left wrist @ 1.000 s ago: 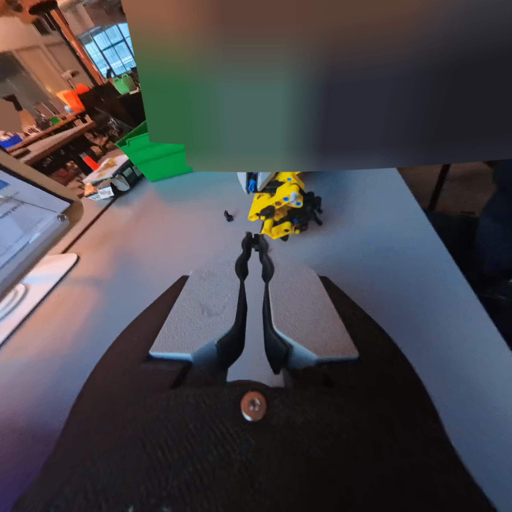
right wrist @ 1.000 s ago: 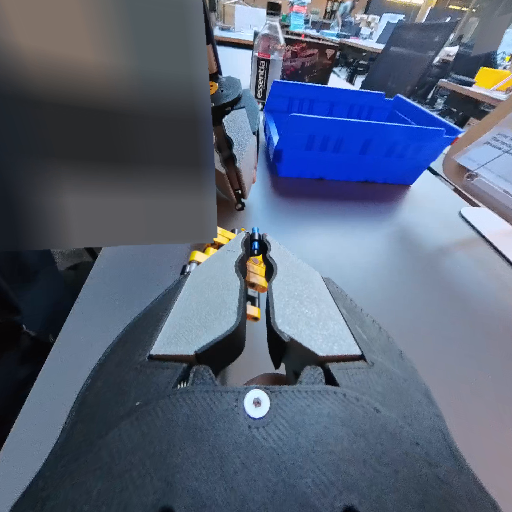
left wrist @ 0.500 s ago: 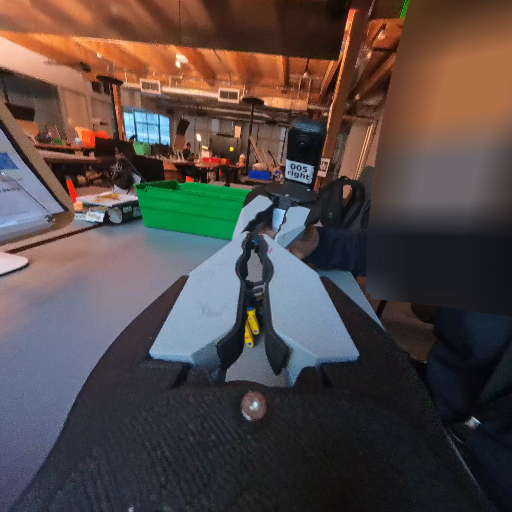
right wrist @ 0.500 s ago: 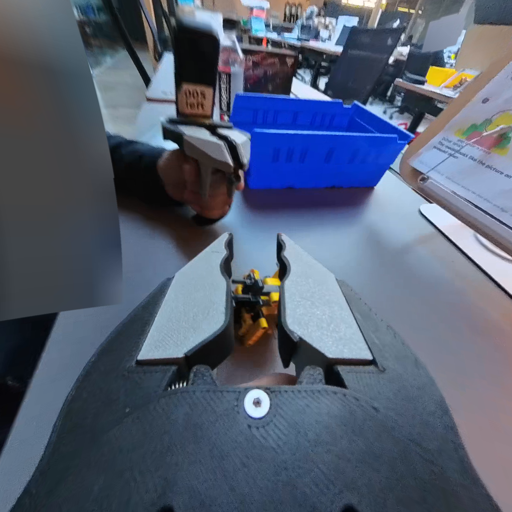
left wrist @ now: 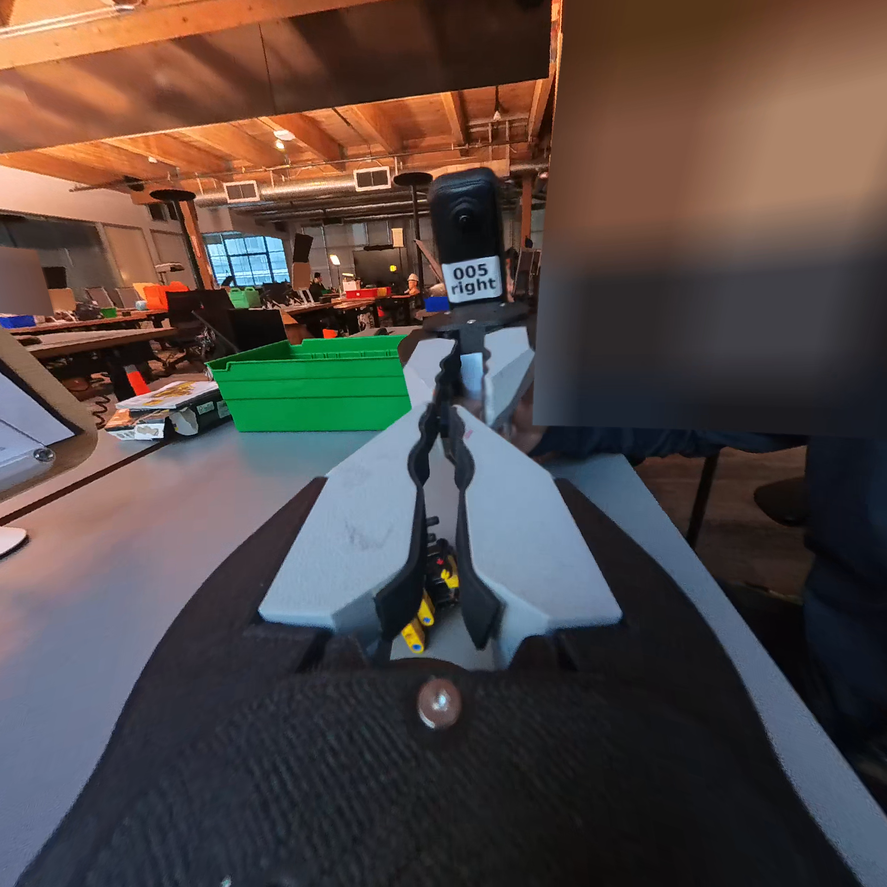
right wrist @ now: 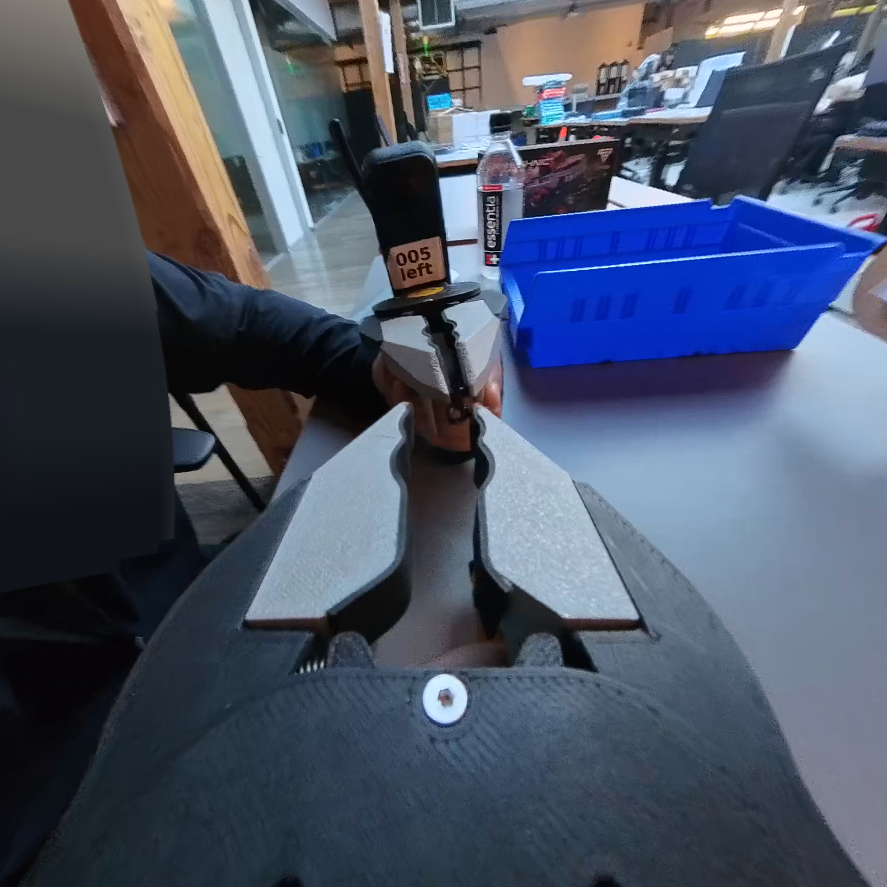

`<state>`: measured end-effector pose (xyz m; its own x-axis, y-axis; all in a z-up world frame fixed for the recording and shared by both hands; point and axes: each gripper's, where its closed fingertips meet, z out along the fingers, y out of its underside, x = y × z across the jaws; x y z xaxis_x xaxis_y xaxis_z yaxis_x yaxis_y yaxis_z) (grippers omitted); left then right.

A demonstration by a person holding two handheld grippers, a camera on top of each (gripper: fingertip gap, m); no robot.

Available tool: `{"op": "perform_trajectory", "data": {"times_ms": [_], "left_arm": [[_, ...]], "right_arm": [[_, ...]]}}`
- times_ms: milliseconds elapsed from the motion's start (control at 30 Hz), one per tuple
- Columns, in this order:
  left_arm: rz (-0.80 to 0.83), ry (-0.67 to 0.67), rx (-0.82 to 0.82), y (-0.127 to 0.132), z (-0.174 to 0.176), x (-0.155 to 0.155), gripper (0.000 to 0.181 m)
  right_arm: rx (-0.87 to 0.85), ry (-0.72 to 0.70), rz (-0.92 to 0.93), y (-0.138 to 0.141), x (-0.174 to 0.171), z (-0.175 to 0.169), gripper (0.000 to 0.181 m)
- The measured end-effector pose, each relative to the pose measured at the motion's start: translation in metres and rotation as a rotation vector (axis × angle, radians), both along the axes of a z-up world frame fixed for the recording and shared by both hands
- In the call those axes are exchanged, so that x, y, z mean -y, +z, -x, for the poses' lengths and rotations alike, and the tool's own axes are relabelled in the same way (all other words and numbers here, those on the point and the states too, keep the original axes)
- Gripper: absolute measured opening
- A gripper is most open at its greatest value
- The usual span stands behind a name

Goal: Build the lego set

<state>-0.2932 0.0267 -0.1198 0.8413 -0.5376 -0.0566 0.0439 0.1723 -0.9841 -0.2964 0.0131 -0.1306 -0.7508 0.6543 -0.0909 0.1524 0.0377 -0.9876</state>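
Note:
My left gripper (left wrist: pixel 439 425) is shut on a small black lego piece (right wrist: pixel 456 413) pinched at its tips. It is held level above the grey table (left wrist: pixel 168 504). The yellow and black lego model (left wrist: pixel 441 585) lies on the table below it and shows through the gap between its fingers. My right gripper (right wrist: pixel 441 432) is open and empty. The two grippers face each other tip to tip, almost touching. The left gripper (right wrist: pixel 456 398) shows straight ahead in the right wrist view, and the right gripper (left wrist: pixel 463 384) in the left wrist view. The model does not show in the right wrist view.
A green bin (left wrist: pixel 312 389) stands beyond the grippers with a booklet and box (left wrist: pixel 163 408) beside it, and an instruction stand (left wrist: pixel 29 432) at the left. A blue bin (right wrist: pixel 672 297) and a water bottle (right wrist: pixel 497 211) stand on the far side. A person's sleeve (right wrist: pixel 264 336) reaches in. The grippers are tip to tip, or close to it.
My right gripper let go of the yellow model and opened. Both grippers tilted up from the table and now face each other. The left gripper stays shut on the black piece.

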Motion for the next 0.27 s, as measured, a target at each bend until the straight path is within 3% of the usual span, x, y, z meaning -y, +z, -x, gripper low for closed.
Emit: {"op": "perform_trajectory", "data": {"times_ms": [67, 133, 267], "left_arm": [[-0.005, -0.014, 0.0, -0.001, -0.001, 0.001, 0.002], [-0.03, -0.021, -0.015, 0.002, -0.005, 0.003, 0.002], [-0.219, 0.05, -0.283, 0.007, -0.021, 0.014, 0.002]], "right_arm": [[0.048, 0.027, 0.07, 0.0, 0.0, 0.0, 0.007], [0.083, 0.067, 0.139, 0.003, 0.001, -0.002, 0.007], [0.224, 0.266, 0.35, 0.013, 0.011, -0.017, 0.011]]}}
